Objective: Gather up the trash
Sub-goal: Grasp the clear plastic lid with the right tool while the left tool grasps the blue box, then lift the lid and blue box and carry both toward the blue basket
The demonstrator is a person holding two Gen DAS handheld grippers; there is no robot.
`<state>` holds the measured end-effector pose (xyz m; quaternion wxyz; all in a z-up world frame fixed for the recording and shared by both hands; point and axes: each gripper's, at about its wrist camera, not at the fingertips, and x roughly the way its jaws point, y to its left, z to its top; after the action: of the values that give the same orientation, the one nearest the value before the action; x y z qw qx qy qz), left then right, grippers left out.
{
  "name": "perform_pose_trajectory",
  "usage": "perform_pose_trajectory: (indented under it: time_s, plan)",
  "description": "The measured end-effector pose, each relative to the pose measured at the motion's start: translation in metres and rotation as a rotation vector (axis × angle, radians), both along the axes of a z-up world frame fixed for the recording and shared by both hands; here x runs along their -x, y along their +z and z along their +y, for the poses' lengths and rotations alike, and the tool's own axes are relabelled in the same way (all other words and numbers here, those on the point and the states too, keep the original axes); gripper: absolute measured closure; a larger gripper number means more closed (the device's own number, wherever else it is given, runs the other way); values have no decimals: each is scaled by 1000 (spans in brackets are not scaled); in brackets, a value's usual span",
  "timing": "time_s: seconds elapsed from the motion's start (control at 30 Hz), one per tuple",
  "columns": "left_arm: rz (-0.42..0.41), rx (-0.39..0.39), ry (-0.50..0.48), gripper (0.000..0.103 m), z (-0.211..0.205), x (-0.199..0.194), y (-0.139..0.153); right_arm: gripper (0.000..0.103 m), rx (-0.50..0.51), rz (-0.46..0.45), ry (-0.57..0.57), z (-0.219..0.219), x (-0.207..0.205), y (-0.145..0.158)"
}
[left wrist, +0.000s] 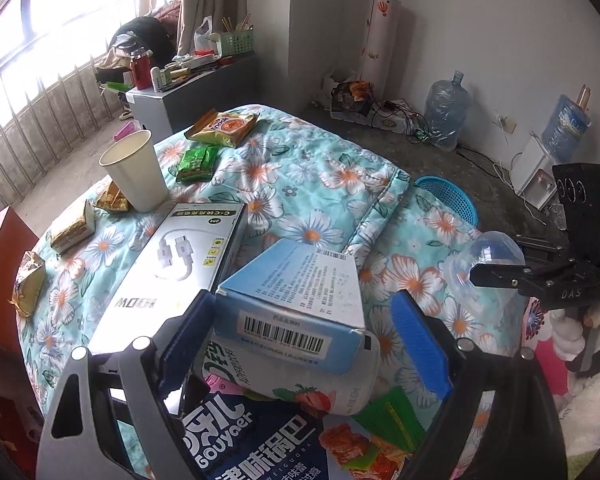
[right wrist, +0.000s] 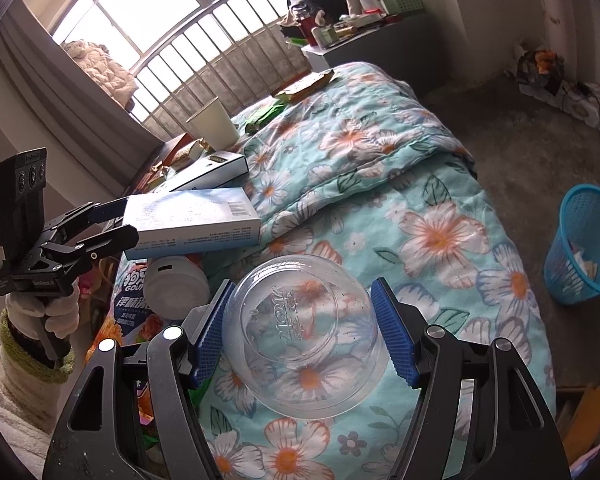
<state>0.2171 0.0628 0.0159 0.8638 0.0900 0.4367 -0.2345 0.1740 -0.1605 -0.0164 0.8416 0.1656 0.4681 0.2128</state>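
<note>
Left wrist view looks down on a bed with a floral quilt (left wrist: 320, 184) strewn with packaging. The left tongs (left wrist: 300, 344) stand wide around a pale blue box (left wrist: 300, 292) with barcodes; the dark pad on the left meets the box's corner, while the blue pad on the right stands clear of it, so nothing is clamped. The box rests on a white strawberry-printed bottle (left wrist: 320, 392) lying on its side, and that lies over a dark blue snack bag (left wrist: 252, 444). A long cable box (left wrist: 180, 256) lies just beside the blue box, with a paper cup (left wrist: 134, 170) upright beyond it and several snack wrappers near the far edge (green and yellow ones among them).

From the right wrist view, the right tongs (right wrist: 300, 332) straddle a clear plastic bowl (right wrist: 304, 336) sitting upside down on the quilt. Both blue pads sit right at the bowl's sides; whether they press on it I cannot tell. A blue mesh wastebasket (right wrist: 580, 248) stands on the floor beside the bed, well apart from the bowl, with some scraps inside. A gloved hand (right wrist: 46, 312) grips the left tool's handle.
</note>
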Motion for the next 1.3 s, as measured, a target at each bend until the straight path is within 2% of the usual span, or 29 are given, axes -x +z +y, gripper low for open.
perform_pose_trajectory:
  time_s: [0.13, 0.23, 0.43, 0.53, 0.7, 0.93, 1.07, 1.3]
  plan:
    - [-38, 27, -44, 18, -7, 10, 8, 38, -3, 5, -9, -2, 0, 0]
    - [-79, 9, -75, 18, -16, 17, 8, 38, -2, 14, -9, -1, 0, -1]
    - [-97, -44, -81, 20, -29, 15, -1, 38, -5, 18, -9, 2, 0, -1]
    - [-90, -47, -80, 21, -31, 11, -2, 38, -4, 16, -9, 2, -1, 0]
    - [-43, -117, -52, 21, -34, 4, -15, 38, -4, 20, -13, 2, -2, -2]
    - [-19, -110, -45, 21, -32, 4, -19, 38, -4, 27, -15, 2, -2, -3]
    - [-25, -156, -33, 33, -35, 5, -20, 38, -3, 27, -15, 2, -2, -3]
    - [-28, -152, -7, 34, -36, 8, -14, 38, -9, 23, -23, 1, -2, -2]
